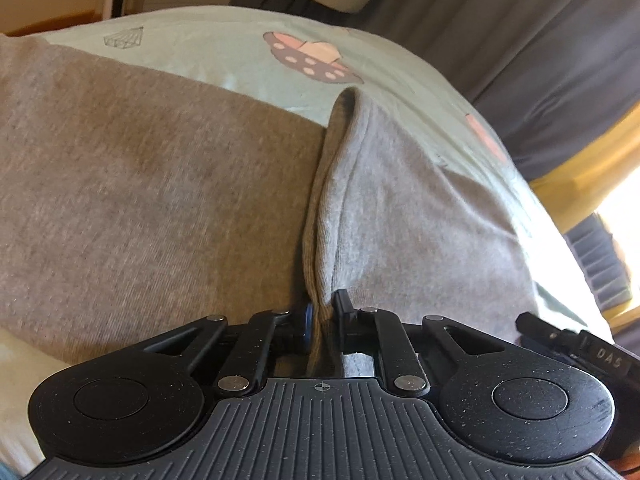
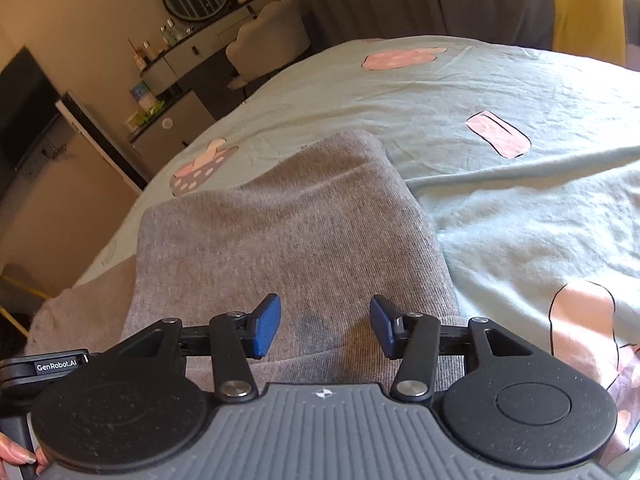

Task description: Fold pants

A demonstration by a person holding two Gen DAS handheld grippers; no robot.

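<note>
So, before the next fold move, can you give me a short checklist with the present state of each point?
1. Left gripper shut on the pants edge: ok, fabric runs between its fingers.
2. Right gripper holds fabric: not ok, it is open above the pants.
3. Pants lie on the bedsheet: ok.
4. Lifted fold free of twists: cannot tell.
5. Path ahead on the bedsheet free of objects: ok in the right wrist view.
6. Far end of the pants aligned: cannot tell, out of view.
</note>
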